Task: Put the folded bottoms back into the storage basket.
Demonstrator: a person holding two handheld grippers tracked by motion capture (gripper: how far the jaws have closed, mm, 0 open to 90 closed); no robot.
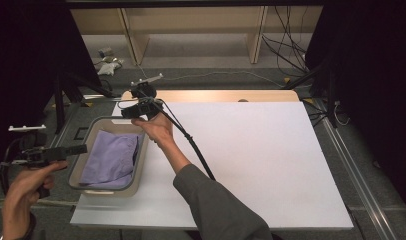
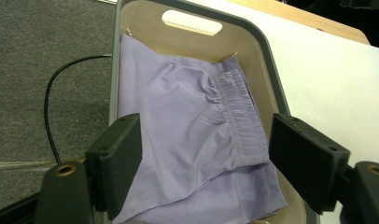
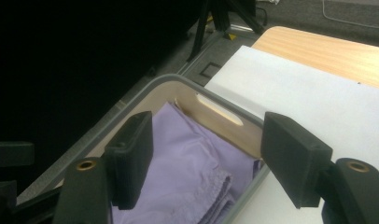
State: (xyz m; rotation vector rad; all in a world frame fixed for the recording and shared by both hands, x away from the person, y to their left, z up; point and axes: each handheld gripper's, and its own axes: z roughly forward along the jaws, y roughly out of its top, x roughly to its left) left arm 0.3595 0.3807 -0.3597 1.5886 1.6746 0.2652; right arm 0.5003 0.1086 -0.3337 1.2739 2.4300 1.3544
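Lilac cloth point(image 2: 187, 140), folded and soft, is seen lying inside a beige basket point(image 1: 93, 129) at the near left corner of the table point(image 1: 251, 160). It is judged light, limp and a little slippery, likely to sag and unfold when lifted; the gathered elastic band point(image 2: 239, 116) along one side would probably give the firmest place to pinch, since several layers meet there.

Nearest the person, the left claw point(image 1: 78, 149) is held just outside the basket's left rim, its jaws spread with nothing between them, the cloth lying below in the left gripper view. Farther on, the right claw point(image 1: 133, 111) hovers over the basket's far end, also spread and empty.

Care would be needed at the grey rim and at the handle slot point(image 2: 192, 22) in the far wall, where a jaw could catch. Beyond the basket, the white sheet covering the table offers wide bare room to the right for laying the cloth out.
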